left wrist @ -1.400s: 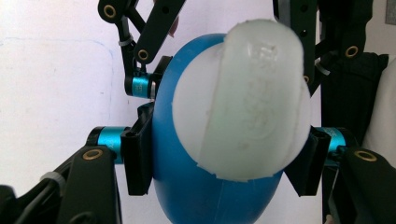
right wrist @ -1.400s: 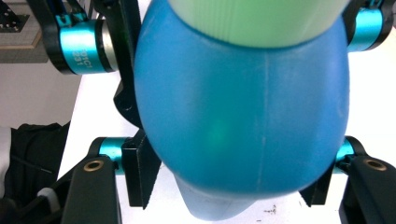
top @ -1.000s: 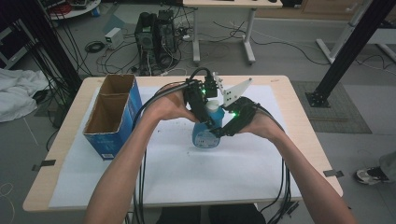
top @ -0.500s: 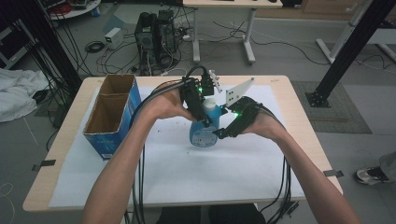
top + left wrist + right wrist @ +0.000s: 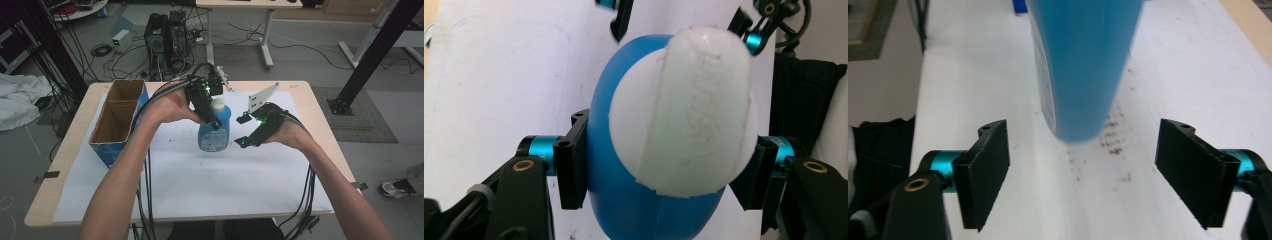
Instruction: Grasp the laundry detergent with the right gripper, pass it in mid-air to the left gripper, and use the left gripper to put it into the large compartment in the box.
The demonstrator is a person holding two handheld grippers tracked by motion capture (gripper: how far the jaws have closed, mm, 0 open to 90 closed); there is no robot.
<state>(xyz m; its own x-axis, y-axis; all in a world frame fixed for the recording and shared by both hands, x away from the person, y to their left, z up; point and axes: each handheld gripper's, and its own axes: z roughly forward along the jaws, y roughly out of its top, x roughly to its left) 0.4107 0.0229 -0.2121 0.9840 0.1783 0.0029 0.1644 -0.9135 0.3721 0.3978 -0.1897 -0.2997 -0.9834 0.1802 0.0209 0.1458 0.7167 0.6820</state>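
Bottle (image 5: 214,130) hung above the white sheet on the table (image 5: 310,95), clamped near its cap by your left tool (image 5: 212,117); your right tool (image 5: 241,131) had just been opening, jaws wide, nothing between them.

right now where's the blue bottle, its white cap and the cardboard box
blue bottle (image 5: 214,135), high view, on its label front
white cap (image 5: 684,110), left gripper view, on the cap's top
cardboard box (image 5: 102,145), high view, on its near rim
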